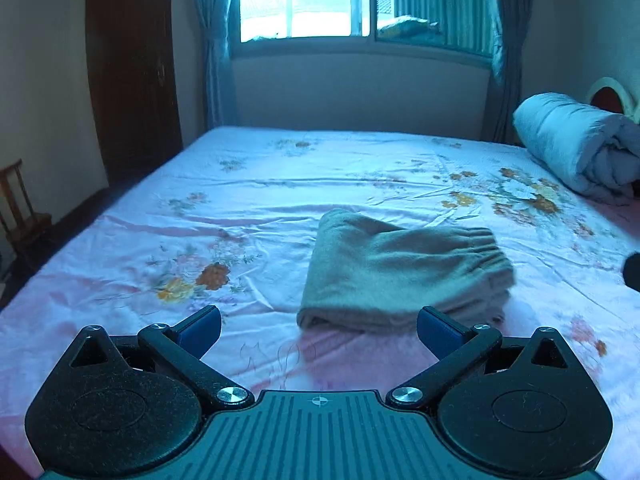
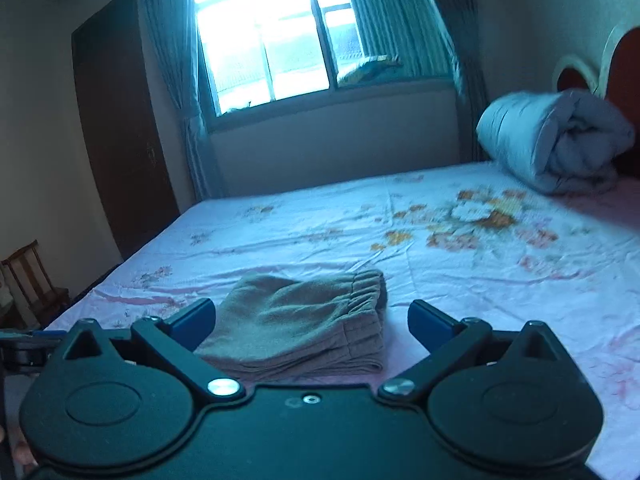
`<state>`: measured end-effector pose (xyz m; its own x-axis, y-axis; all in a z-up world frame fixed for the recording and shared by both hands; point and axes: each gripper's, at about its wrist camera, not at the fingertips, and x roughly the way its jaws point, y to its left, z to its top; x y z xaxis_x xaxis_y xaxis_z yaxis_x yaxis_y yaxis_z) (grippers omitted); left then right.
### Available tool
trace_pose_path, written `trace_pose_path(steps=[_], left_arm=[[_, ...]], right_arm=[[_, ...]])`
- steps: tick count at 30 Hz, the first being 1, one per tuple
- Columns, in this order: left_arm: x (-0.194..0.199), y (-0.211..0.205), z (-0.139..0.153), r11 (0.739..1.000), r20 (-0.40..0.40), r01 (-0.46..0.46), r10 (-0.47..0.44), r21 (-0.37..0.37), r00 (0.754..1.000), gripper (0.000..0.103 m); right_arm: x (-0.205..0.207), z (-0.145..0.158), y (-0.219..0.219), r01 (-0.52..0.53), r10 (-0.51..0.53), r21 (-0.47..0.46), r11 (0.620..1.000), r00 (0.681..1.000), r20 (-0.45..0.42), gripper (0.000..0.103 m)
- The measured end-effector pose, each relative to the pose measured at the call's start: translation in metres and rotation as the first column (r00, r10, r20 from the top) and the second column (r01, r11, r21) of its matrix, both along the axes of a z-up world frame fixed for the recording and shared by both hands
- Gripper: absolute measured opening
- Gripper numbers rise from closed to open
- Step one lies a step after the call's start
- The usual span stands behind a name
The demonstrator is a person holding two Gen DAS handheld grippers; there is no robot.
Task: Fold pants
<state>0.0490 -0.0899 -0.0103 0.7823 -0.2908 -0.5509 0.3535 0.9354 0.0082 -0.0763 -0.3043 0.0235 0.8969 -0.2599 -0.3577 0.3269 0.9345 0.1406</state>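
Grey-brown pants [image 1: 404,272] lie folded into a compact stack on the floral bed sheet [image 1: 240,200], elastic waistband to the right. My left gripper [image 1: 319,326] is open and empty, held just short of the stack's near edge. In the right wrist view the folded pants [image 2: 304,316] lie just ahead of my right gripper [image 2: 311,320], which is open and empty, jaws wide apart above the near edge. A dark bit of the right gripper [image 1: 632,272] shows at the left view's right edge. The left gripper [image 2: 24,348] shows at the right view's left edge.
A rolled blue-grey duvet [image 1: 580,144] lies at the bed's far right by the headboard [image 2: 624,72]. A window with curtains [image 1: 352,0] is behind the bed. A dark wardrobe [image 1: 132,72] and a wooden chair [image 1: 20,208] stand at the left.
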Motion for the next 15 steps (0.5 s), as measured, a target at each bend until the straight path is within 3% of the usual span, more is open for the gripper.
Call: trace_pose_path(steps=[6, 11, 15], left_arm=[[-0.060, 0.024, 0.023, 0.998, 0.055, 0.044, -0.042, -0.039, 0.998, 0.103], [-0.081, 0.038, 0.029, 0.994, 0.023, 0.054, -0.052, -0.090, 0.998, 0.103], [-0.089, 0.041, 0.034, 0.996, 0.046, 0.049, -0.046, -0.077, 0.998, 0.103]], right_arm=[[-0.045, 0.016, 0.030, -0.012, 0.012, -0.014, 1.000, 0.999, 0.041, 0.097], [-0.066, 0.022, 0.045, 0.005, -0.002, -0.062, 0.998, 0.999, 0.049, 0.097], [-0.073, 0.023, 0.046, 0.027, -0.023, -0.057, 0.998, 0.998, 0.062, 0.097]])
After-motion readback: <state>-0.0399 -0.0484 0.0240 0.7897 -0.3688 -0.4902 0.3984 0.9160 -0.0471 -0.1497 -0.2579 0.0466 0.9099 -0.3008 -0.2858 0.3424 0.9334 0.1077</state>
